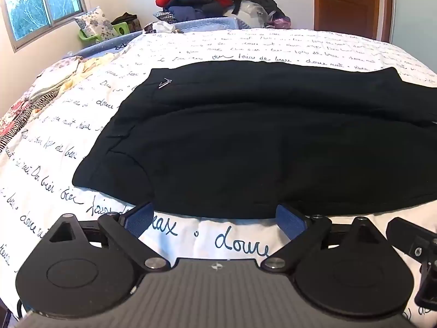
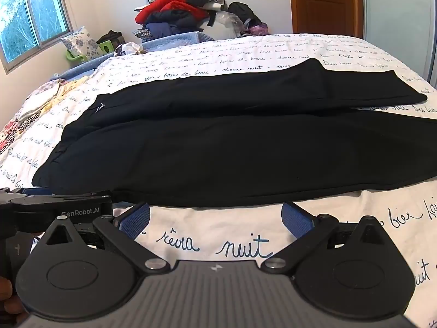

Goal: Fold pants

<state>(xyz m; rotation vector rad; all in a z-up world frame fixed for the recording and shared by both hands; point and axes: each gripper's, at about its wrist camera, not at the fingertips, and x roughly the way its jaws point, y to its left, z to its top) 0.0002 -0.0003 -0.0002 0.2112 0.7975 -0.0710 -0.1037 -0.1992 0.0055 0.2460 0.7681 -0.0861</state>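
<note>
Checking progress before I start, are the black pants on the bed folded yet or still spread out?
Spread out: the black pants lie flat at full length across the bedspread, both legs showing side by side.

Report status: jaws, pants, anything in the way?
Left gripper and right gripper: jaws wide open, empty, at the near edge. Black pants flat on the script-print bedspread, legs side by side, unfolded. Nothing in the way.

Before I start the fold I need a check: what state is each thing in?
pants: laid flat on the bed, legs apart, unfolded
left gripper: jaws open, empty, at the near hem
right gripper: jaws open, empty
door: shut
window: shut
</note>
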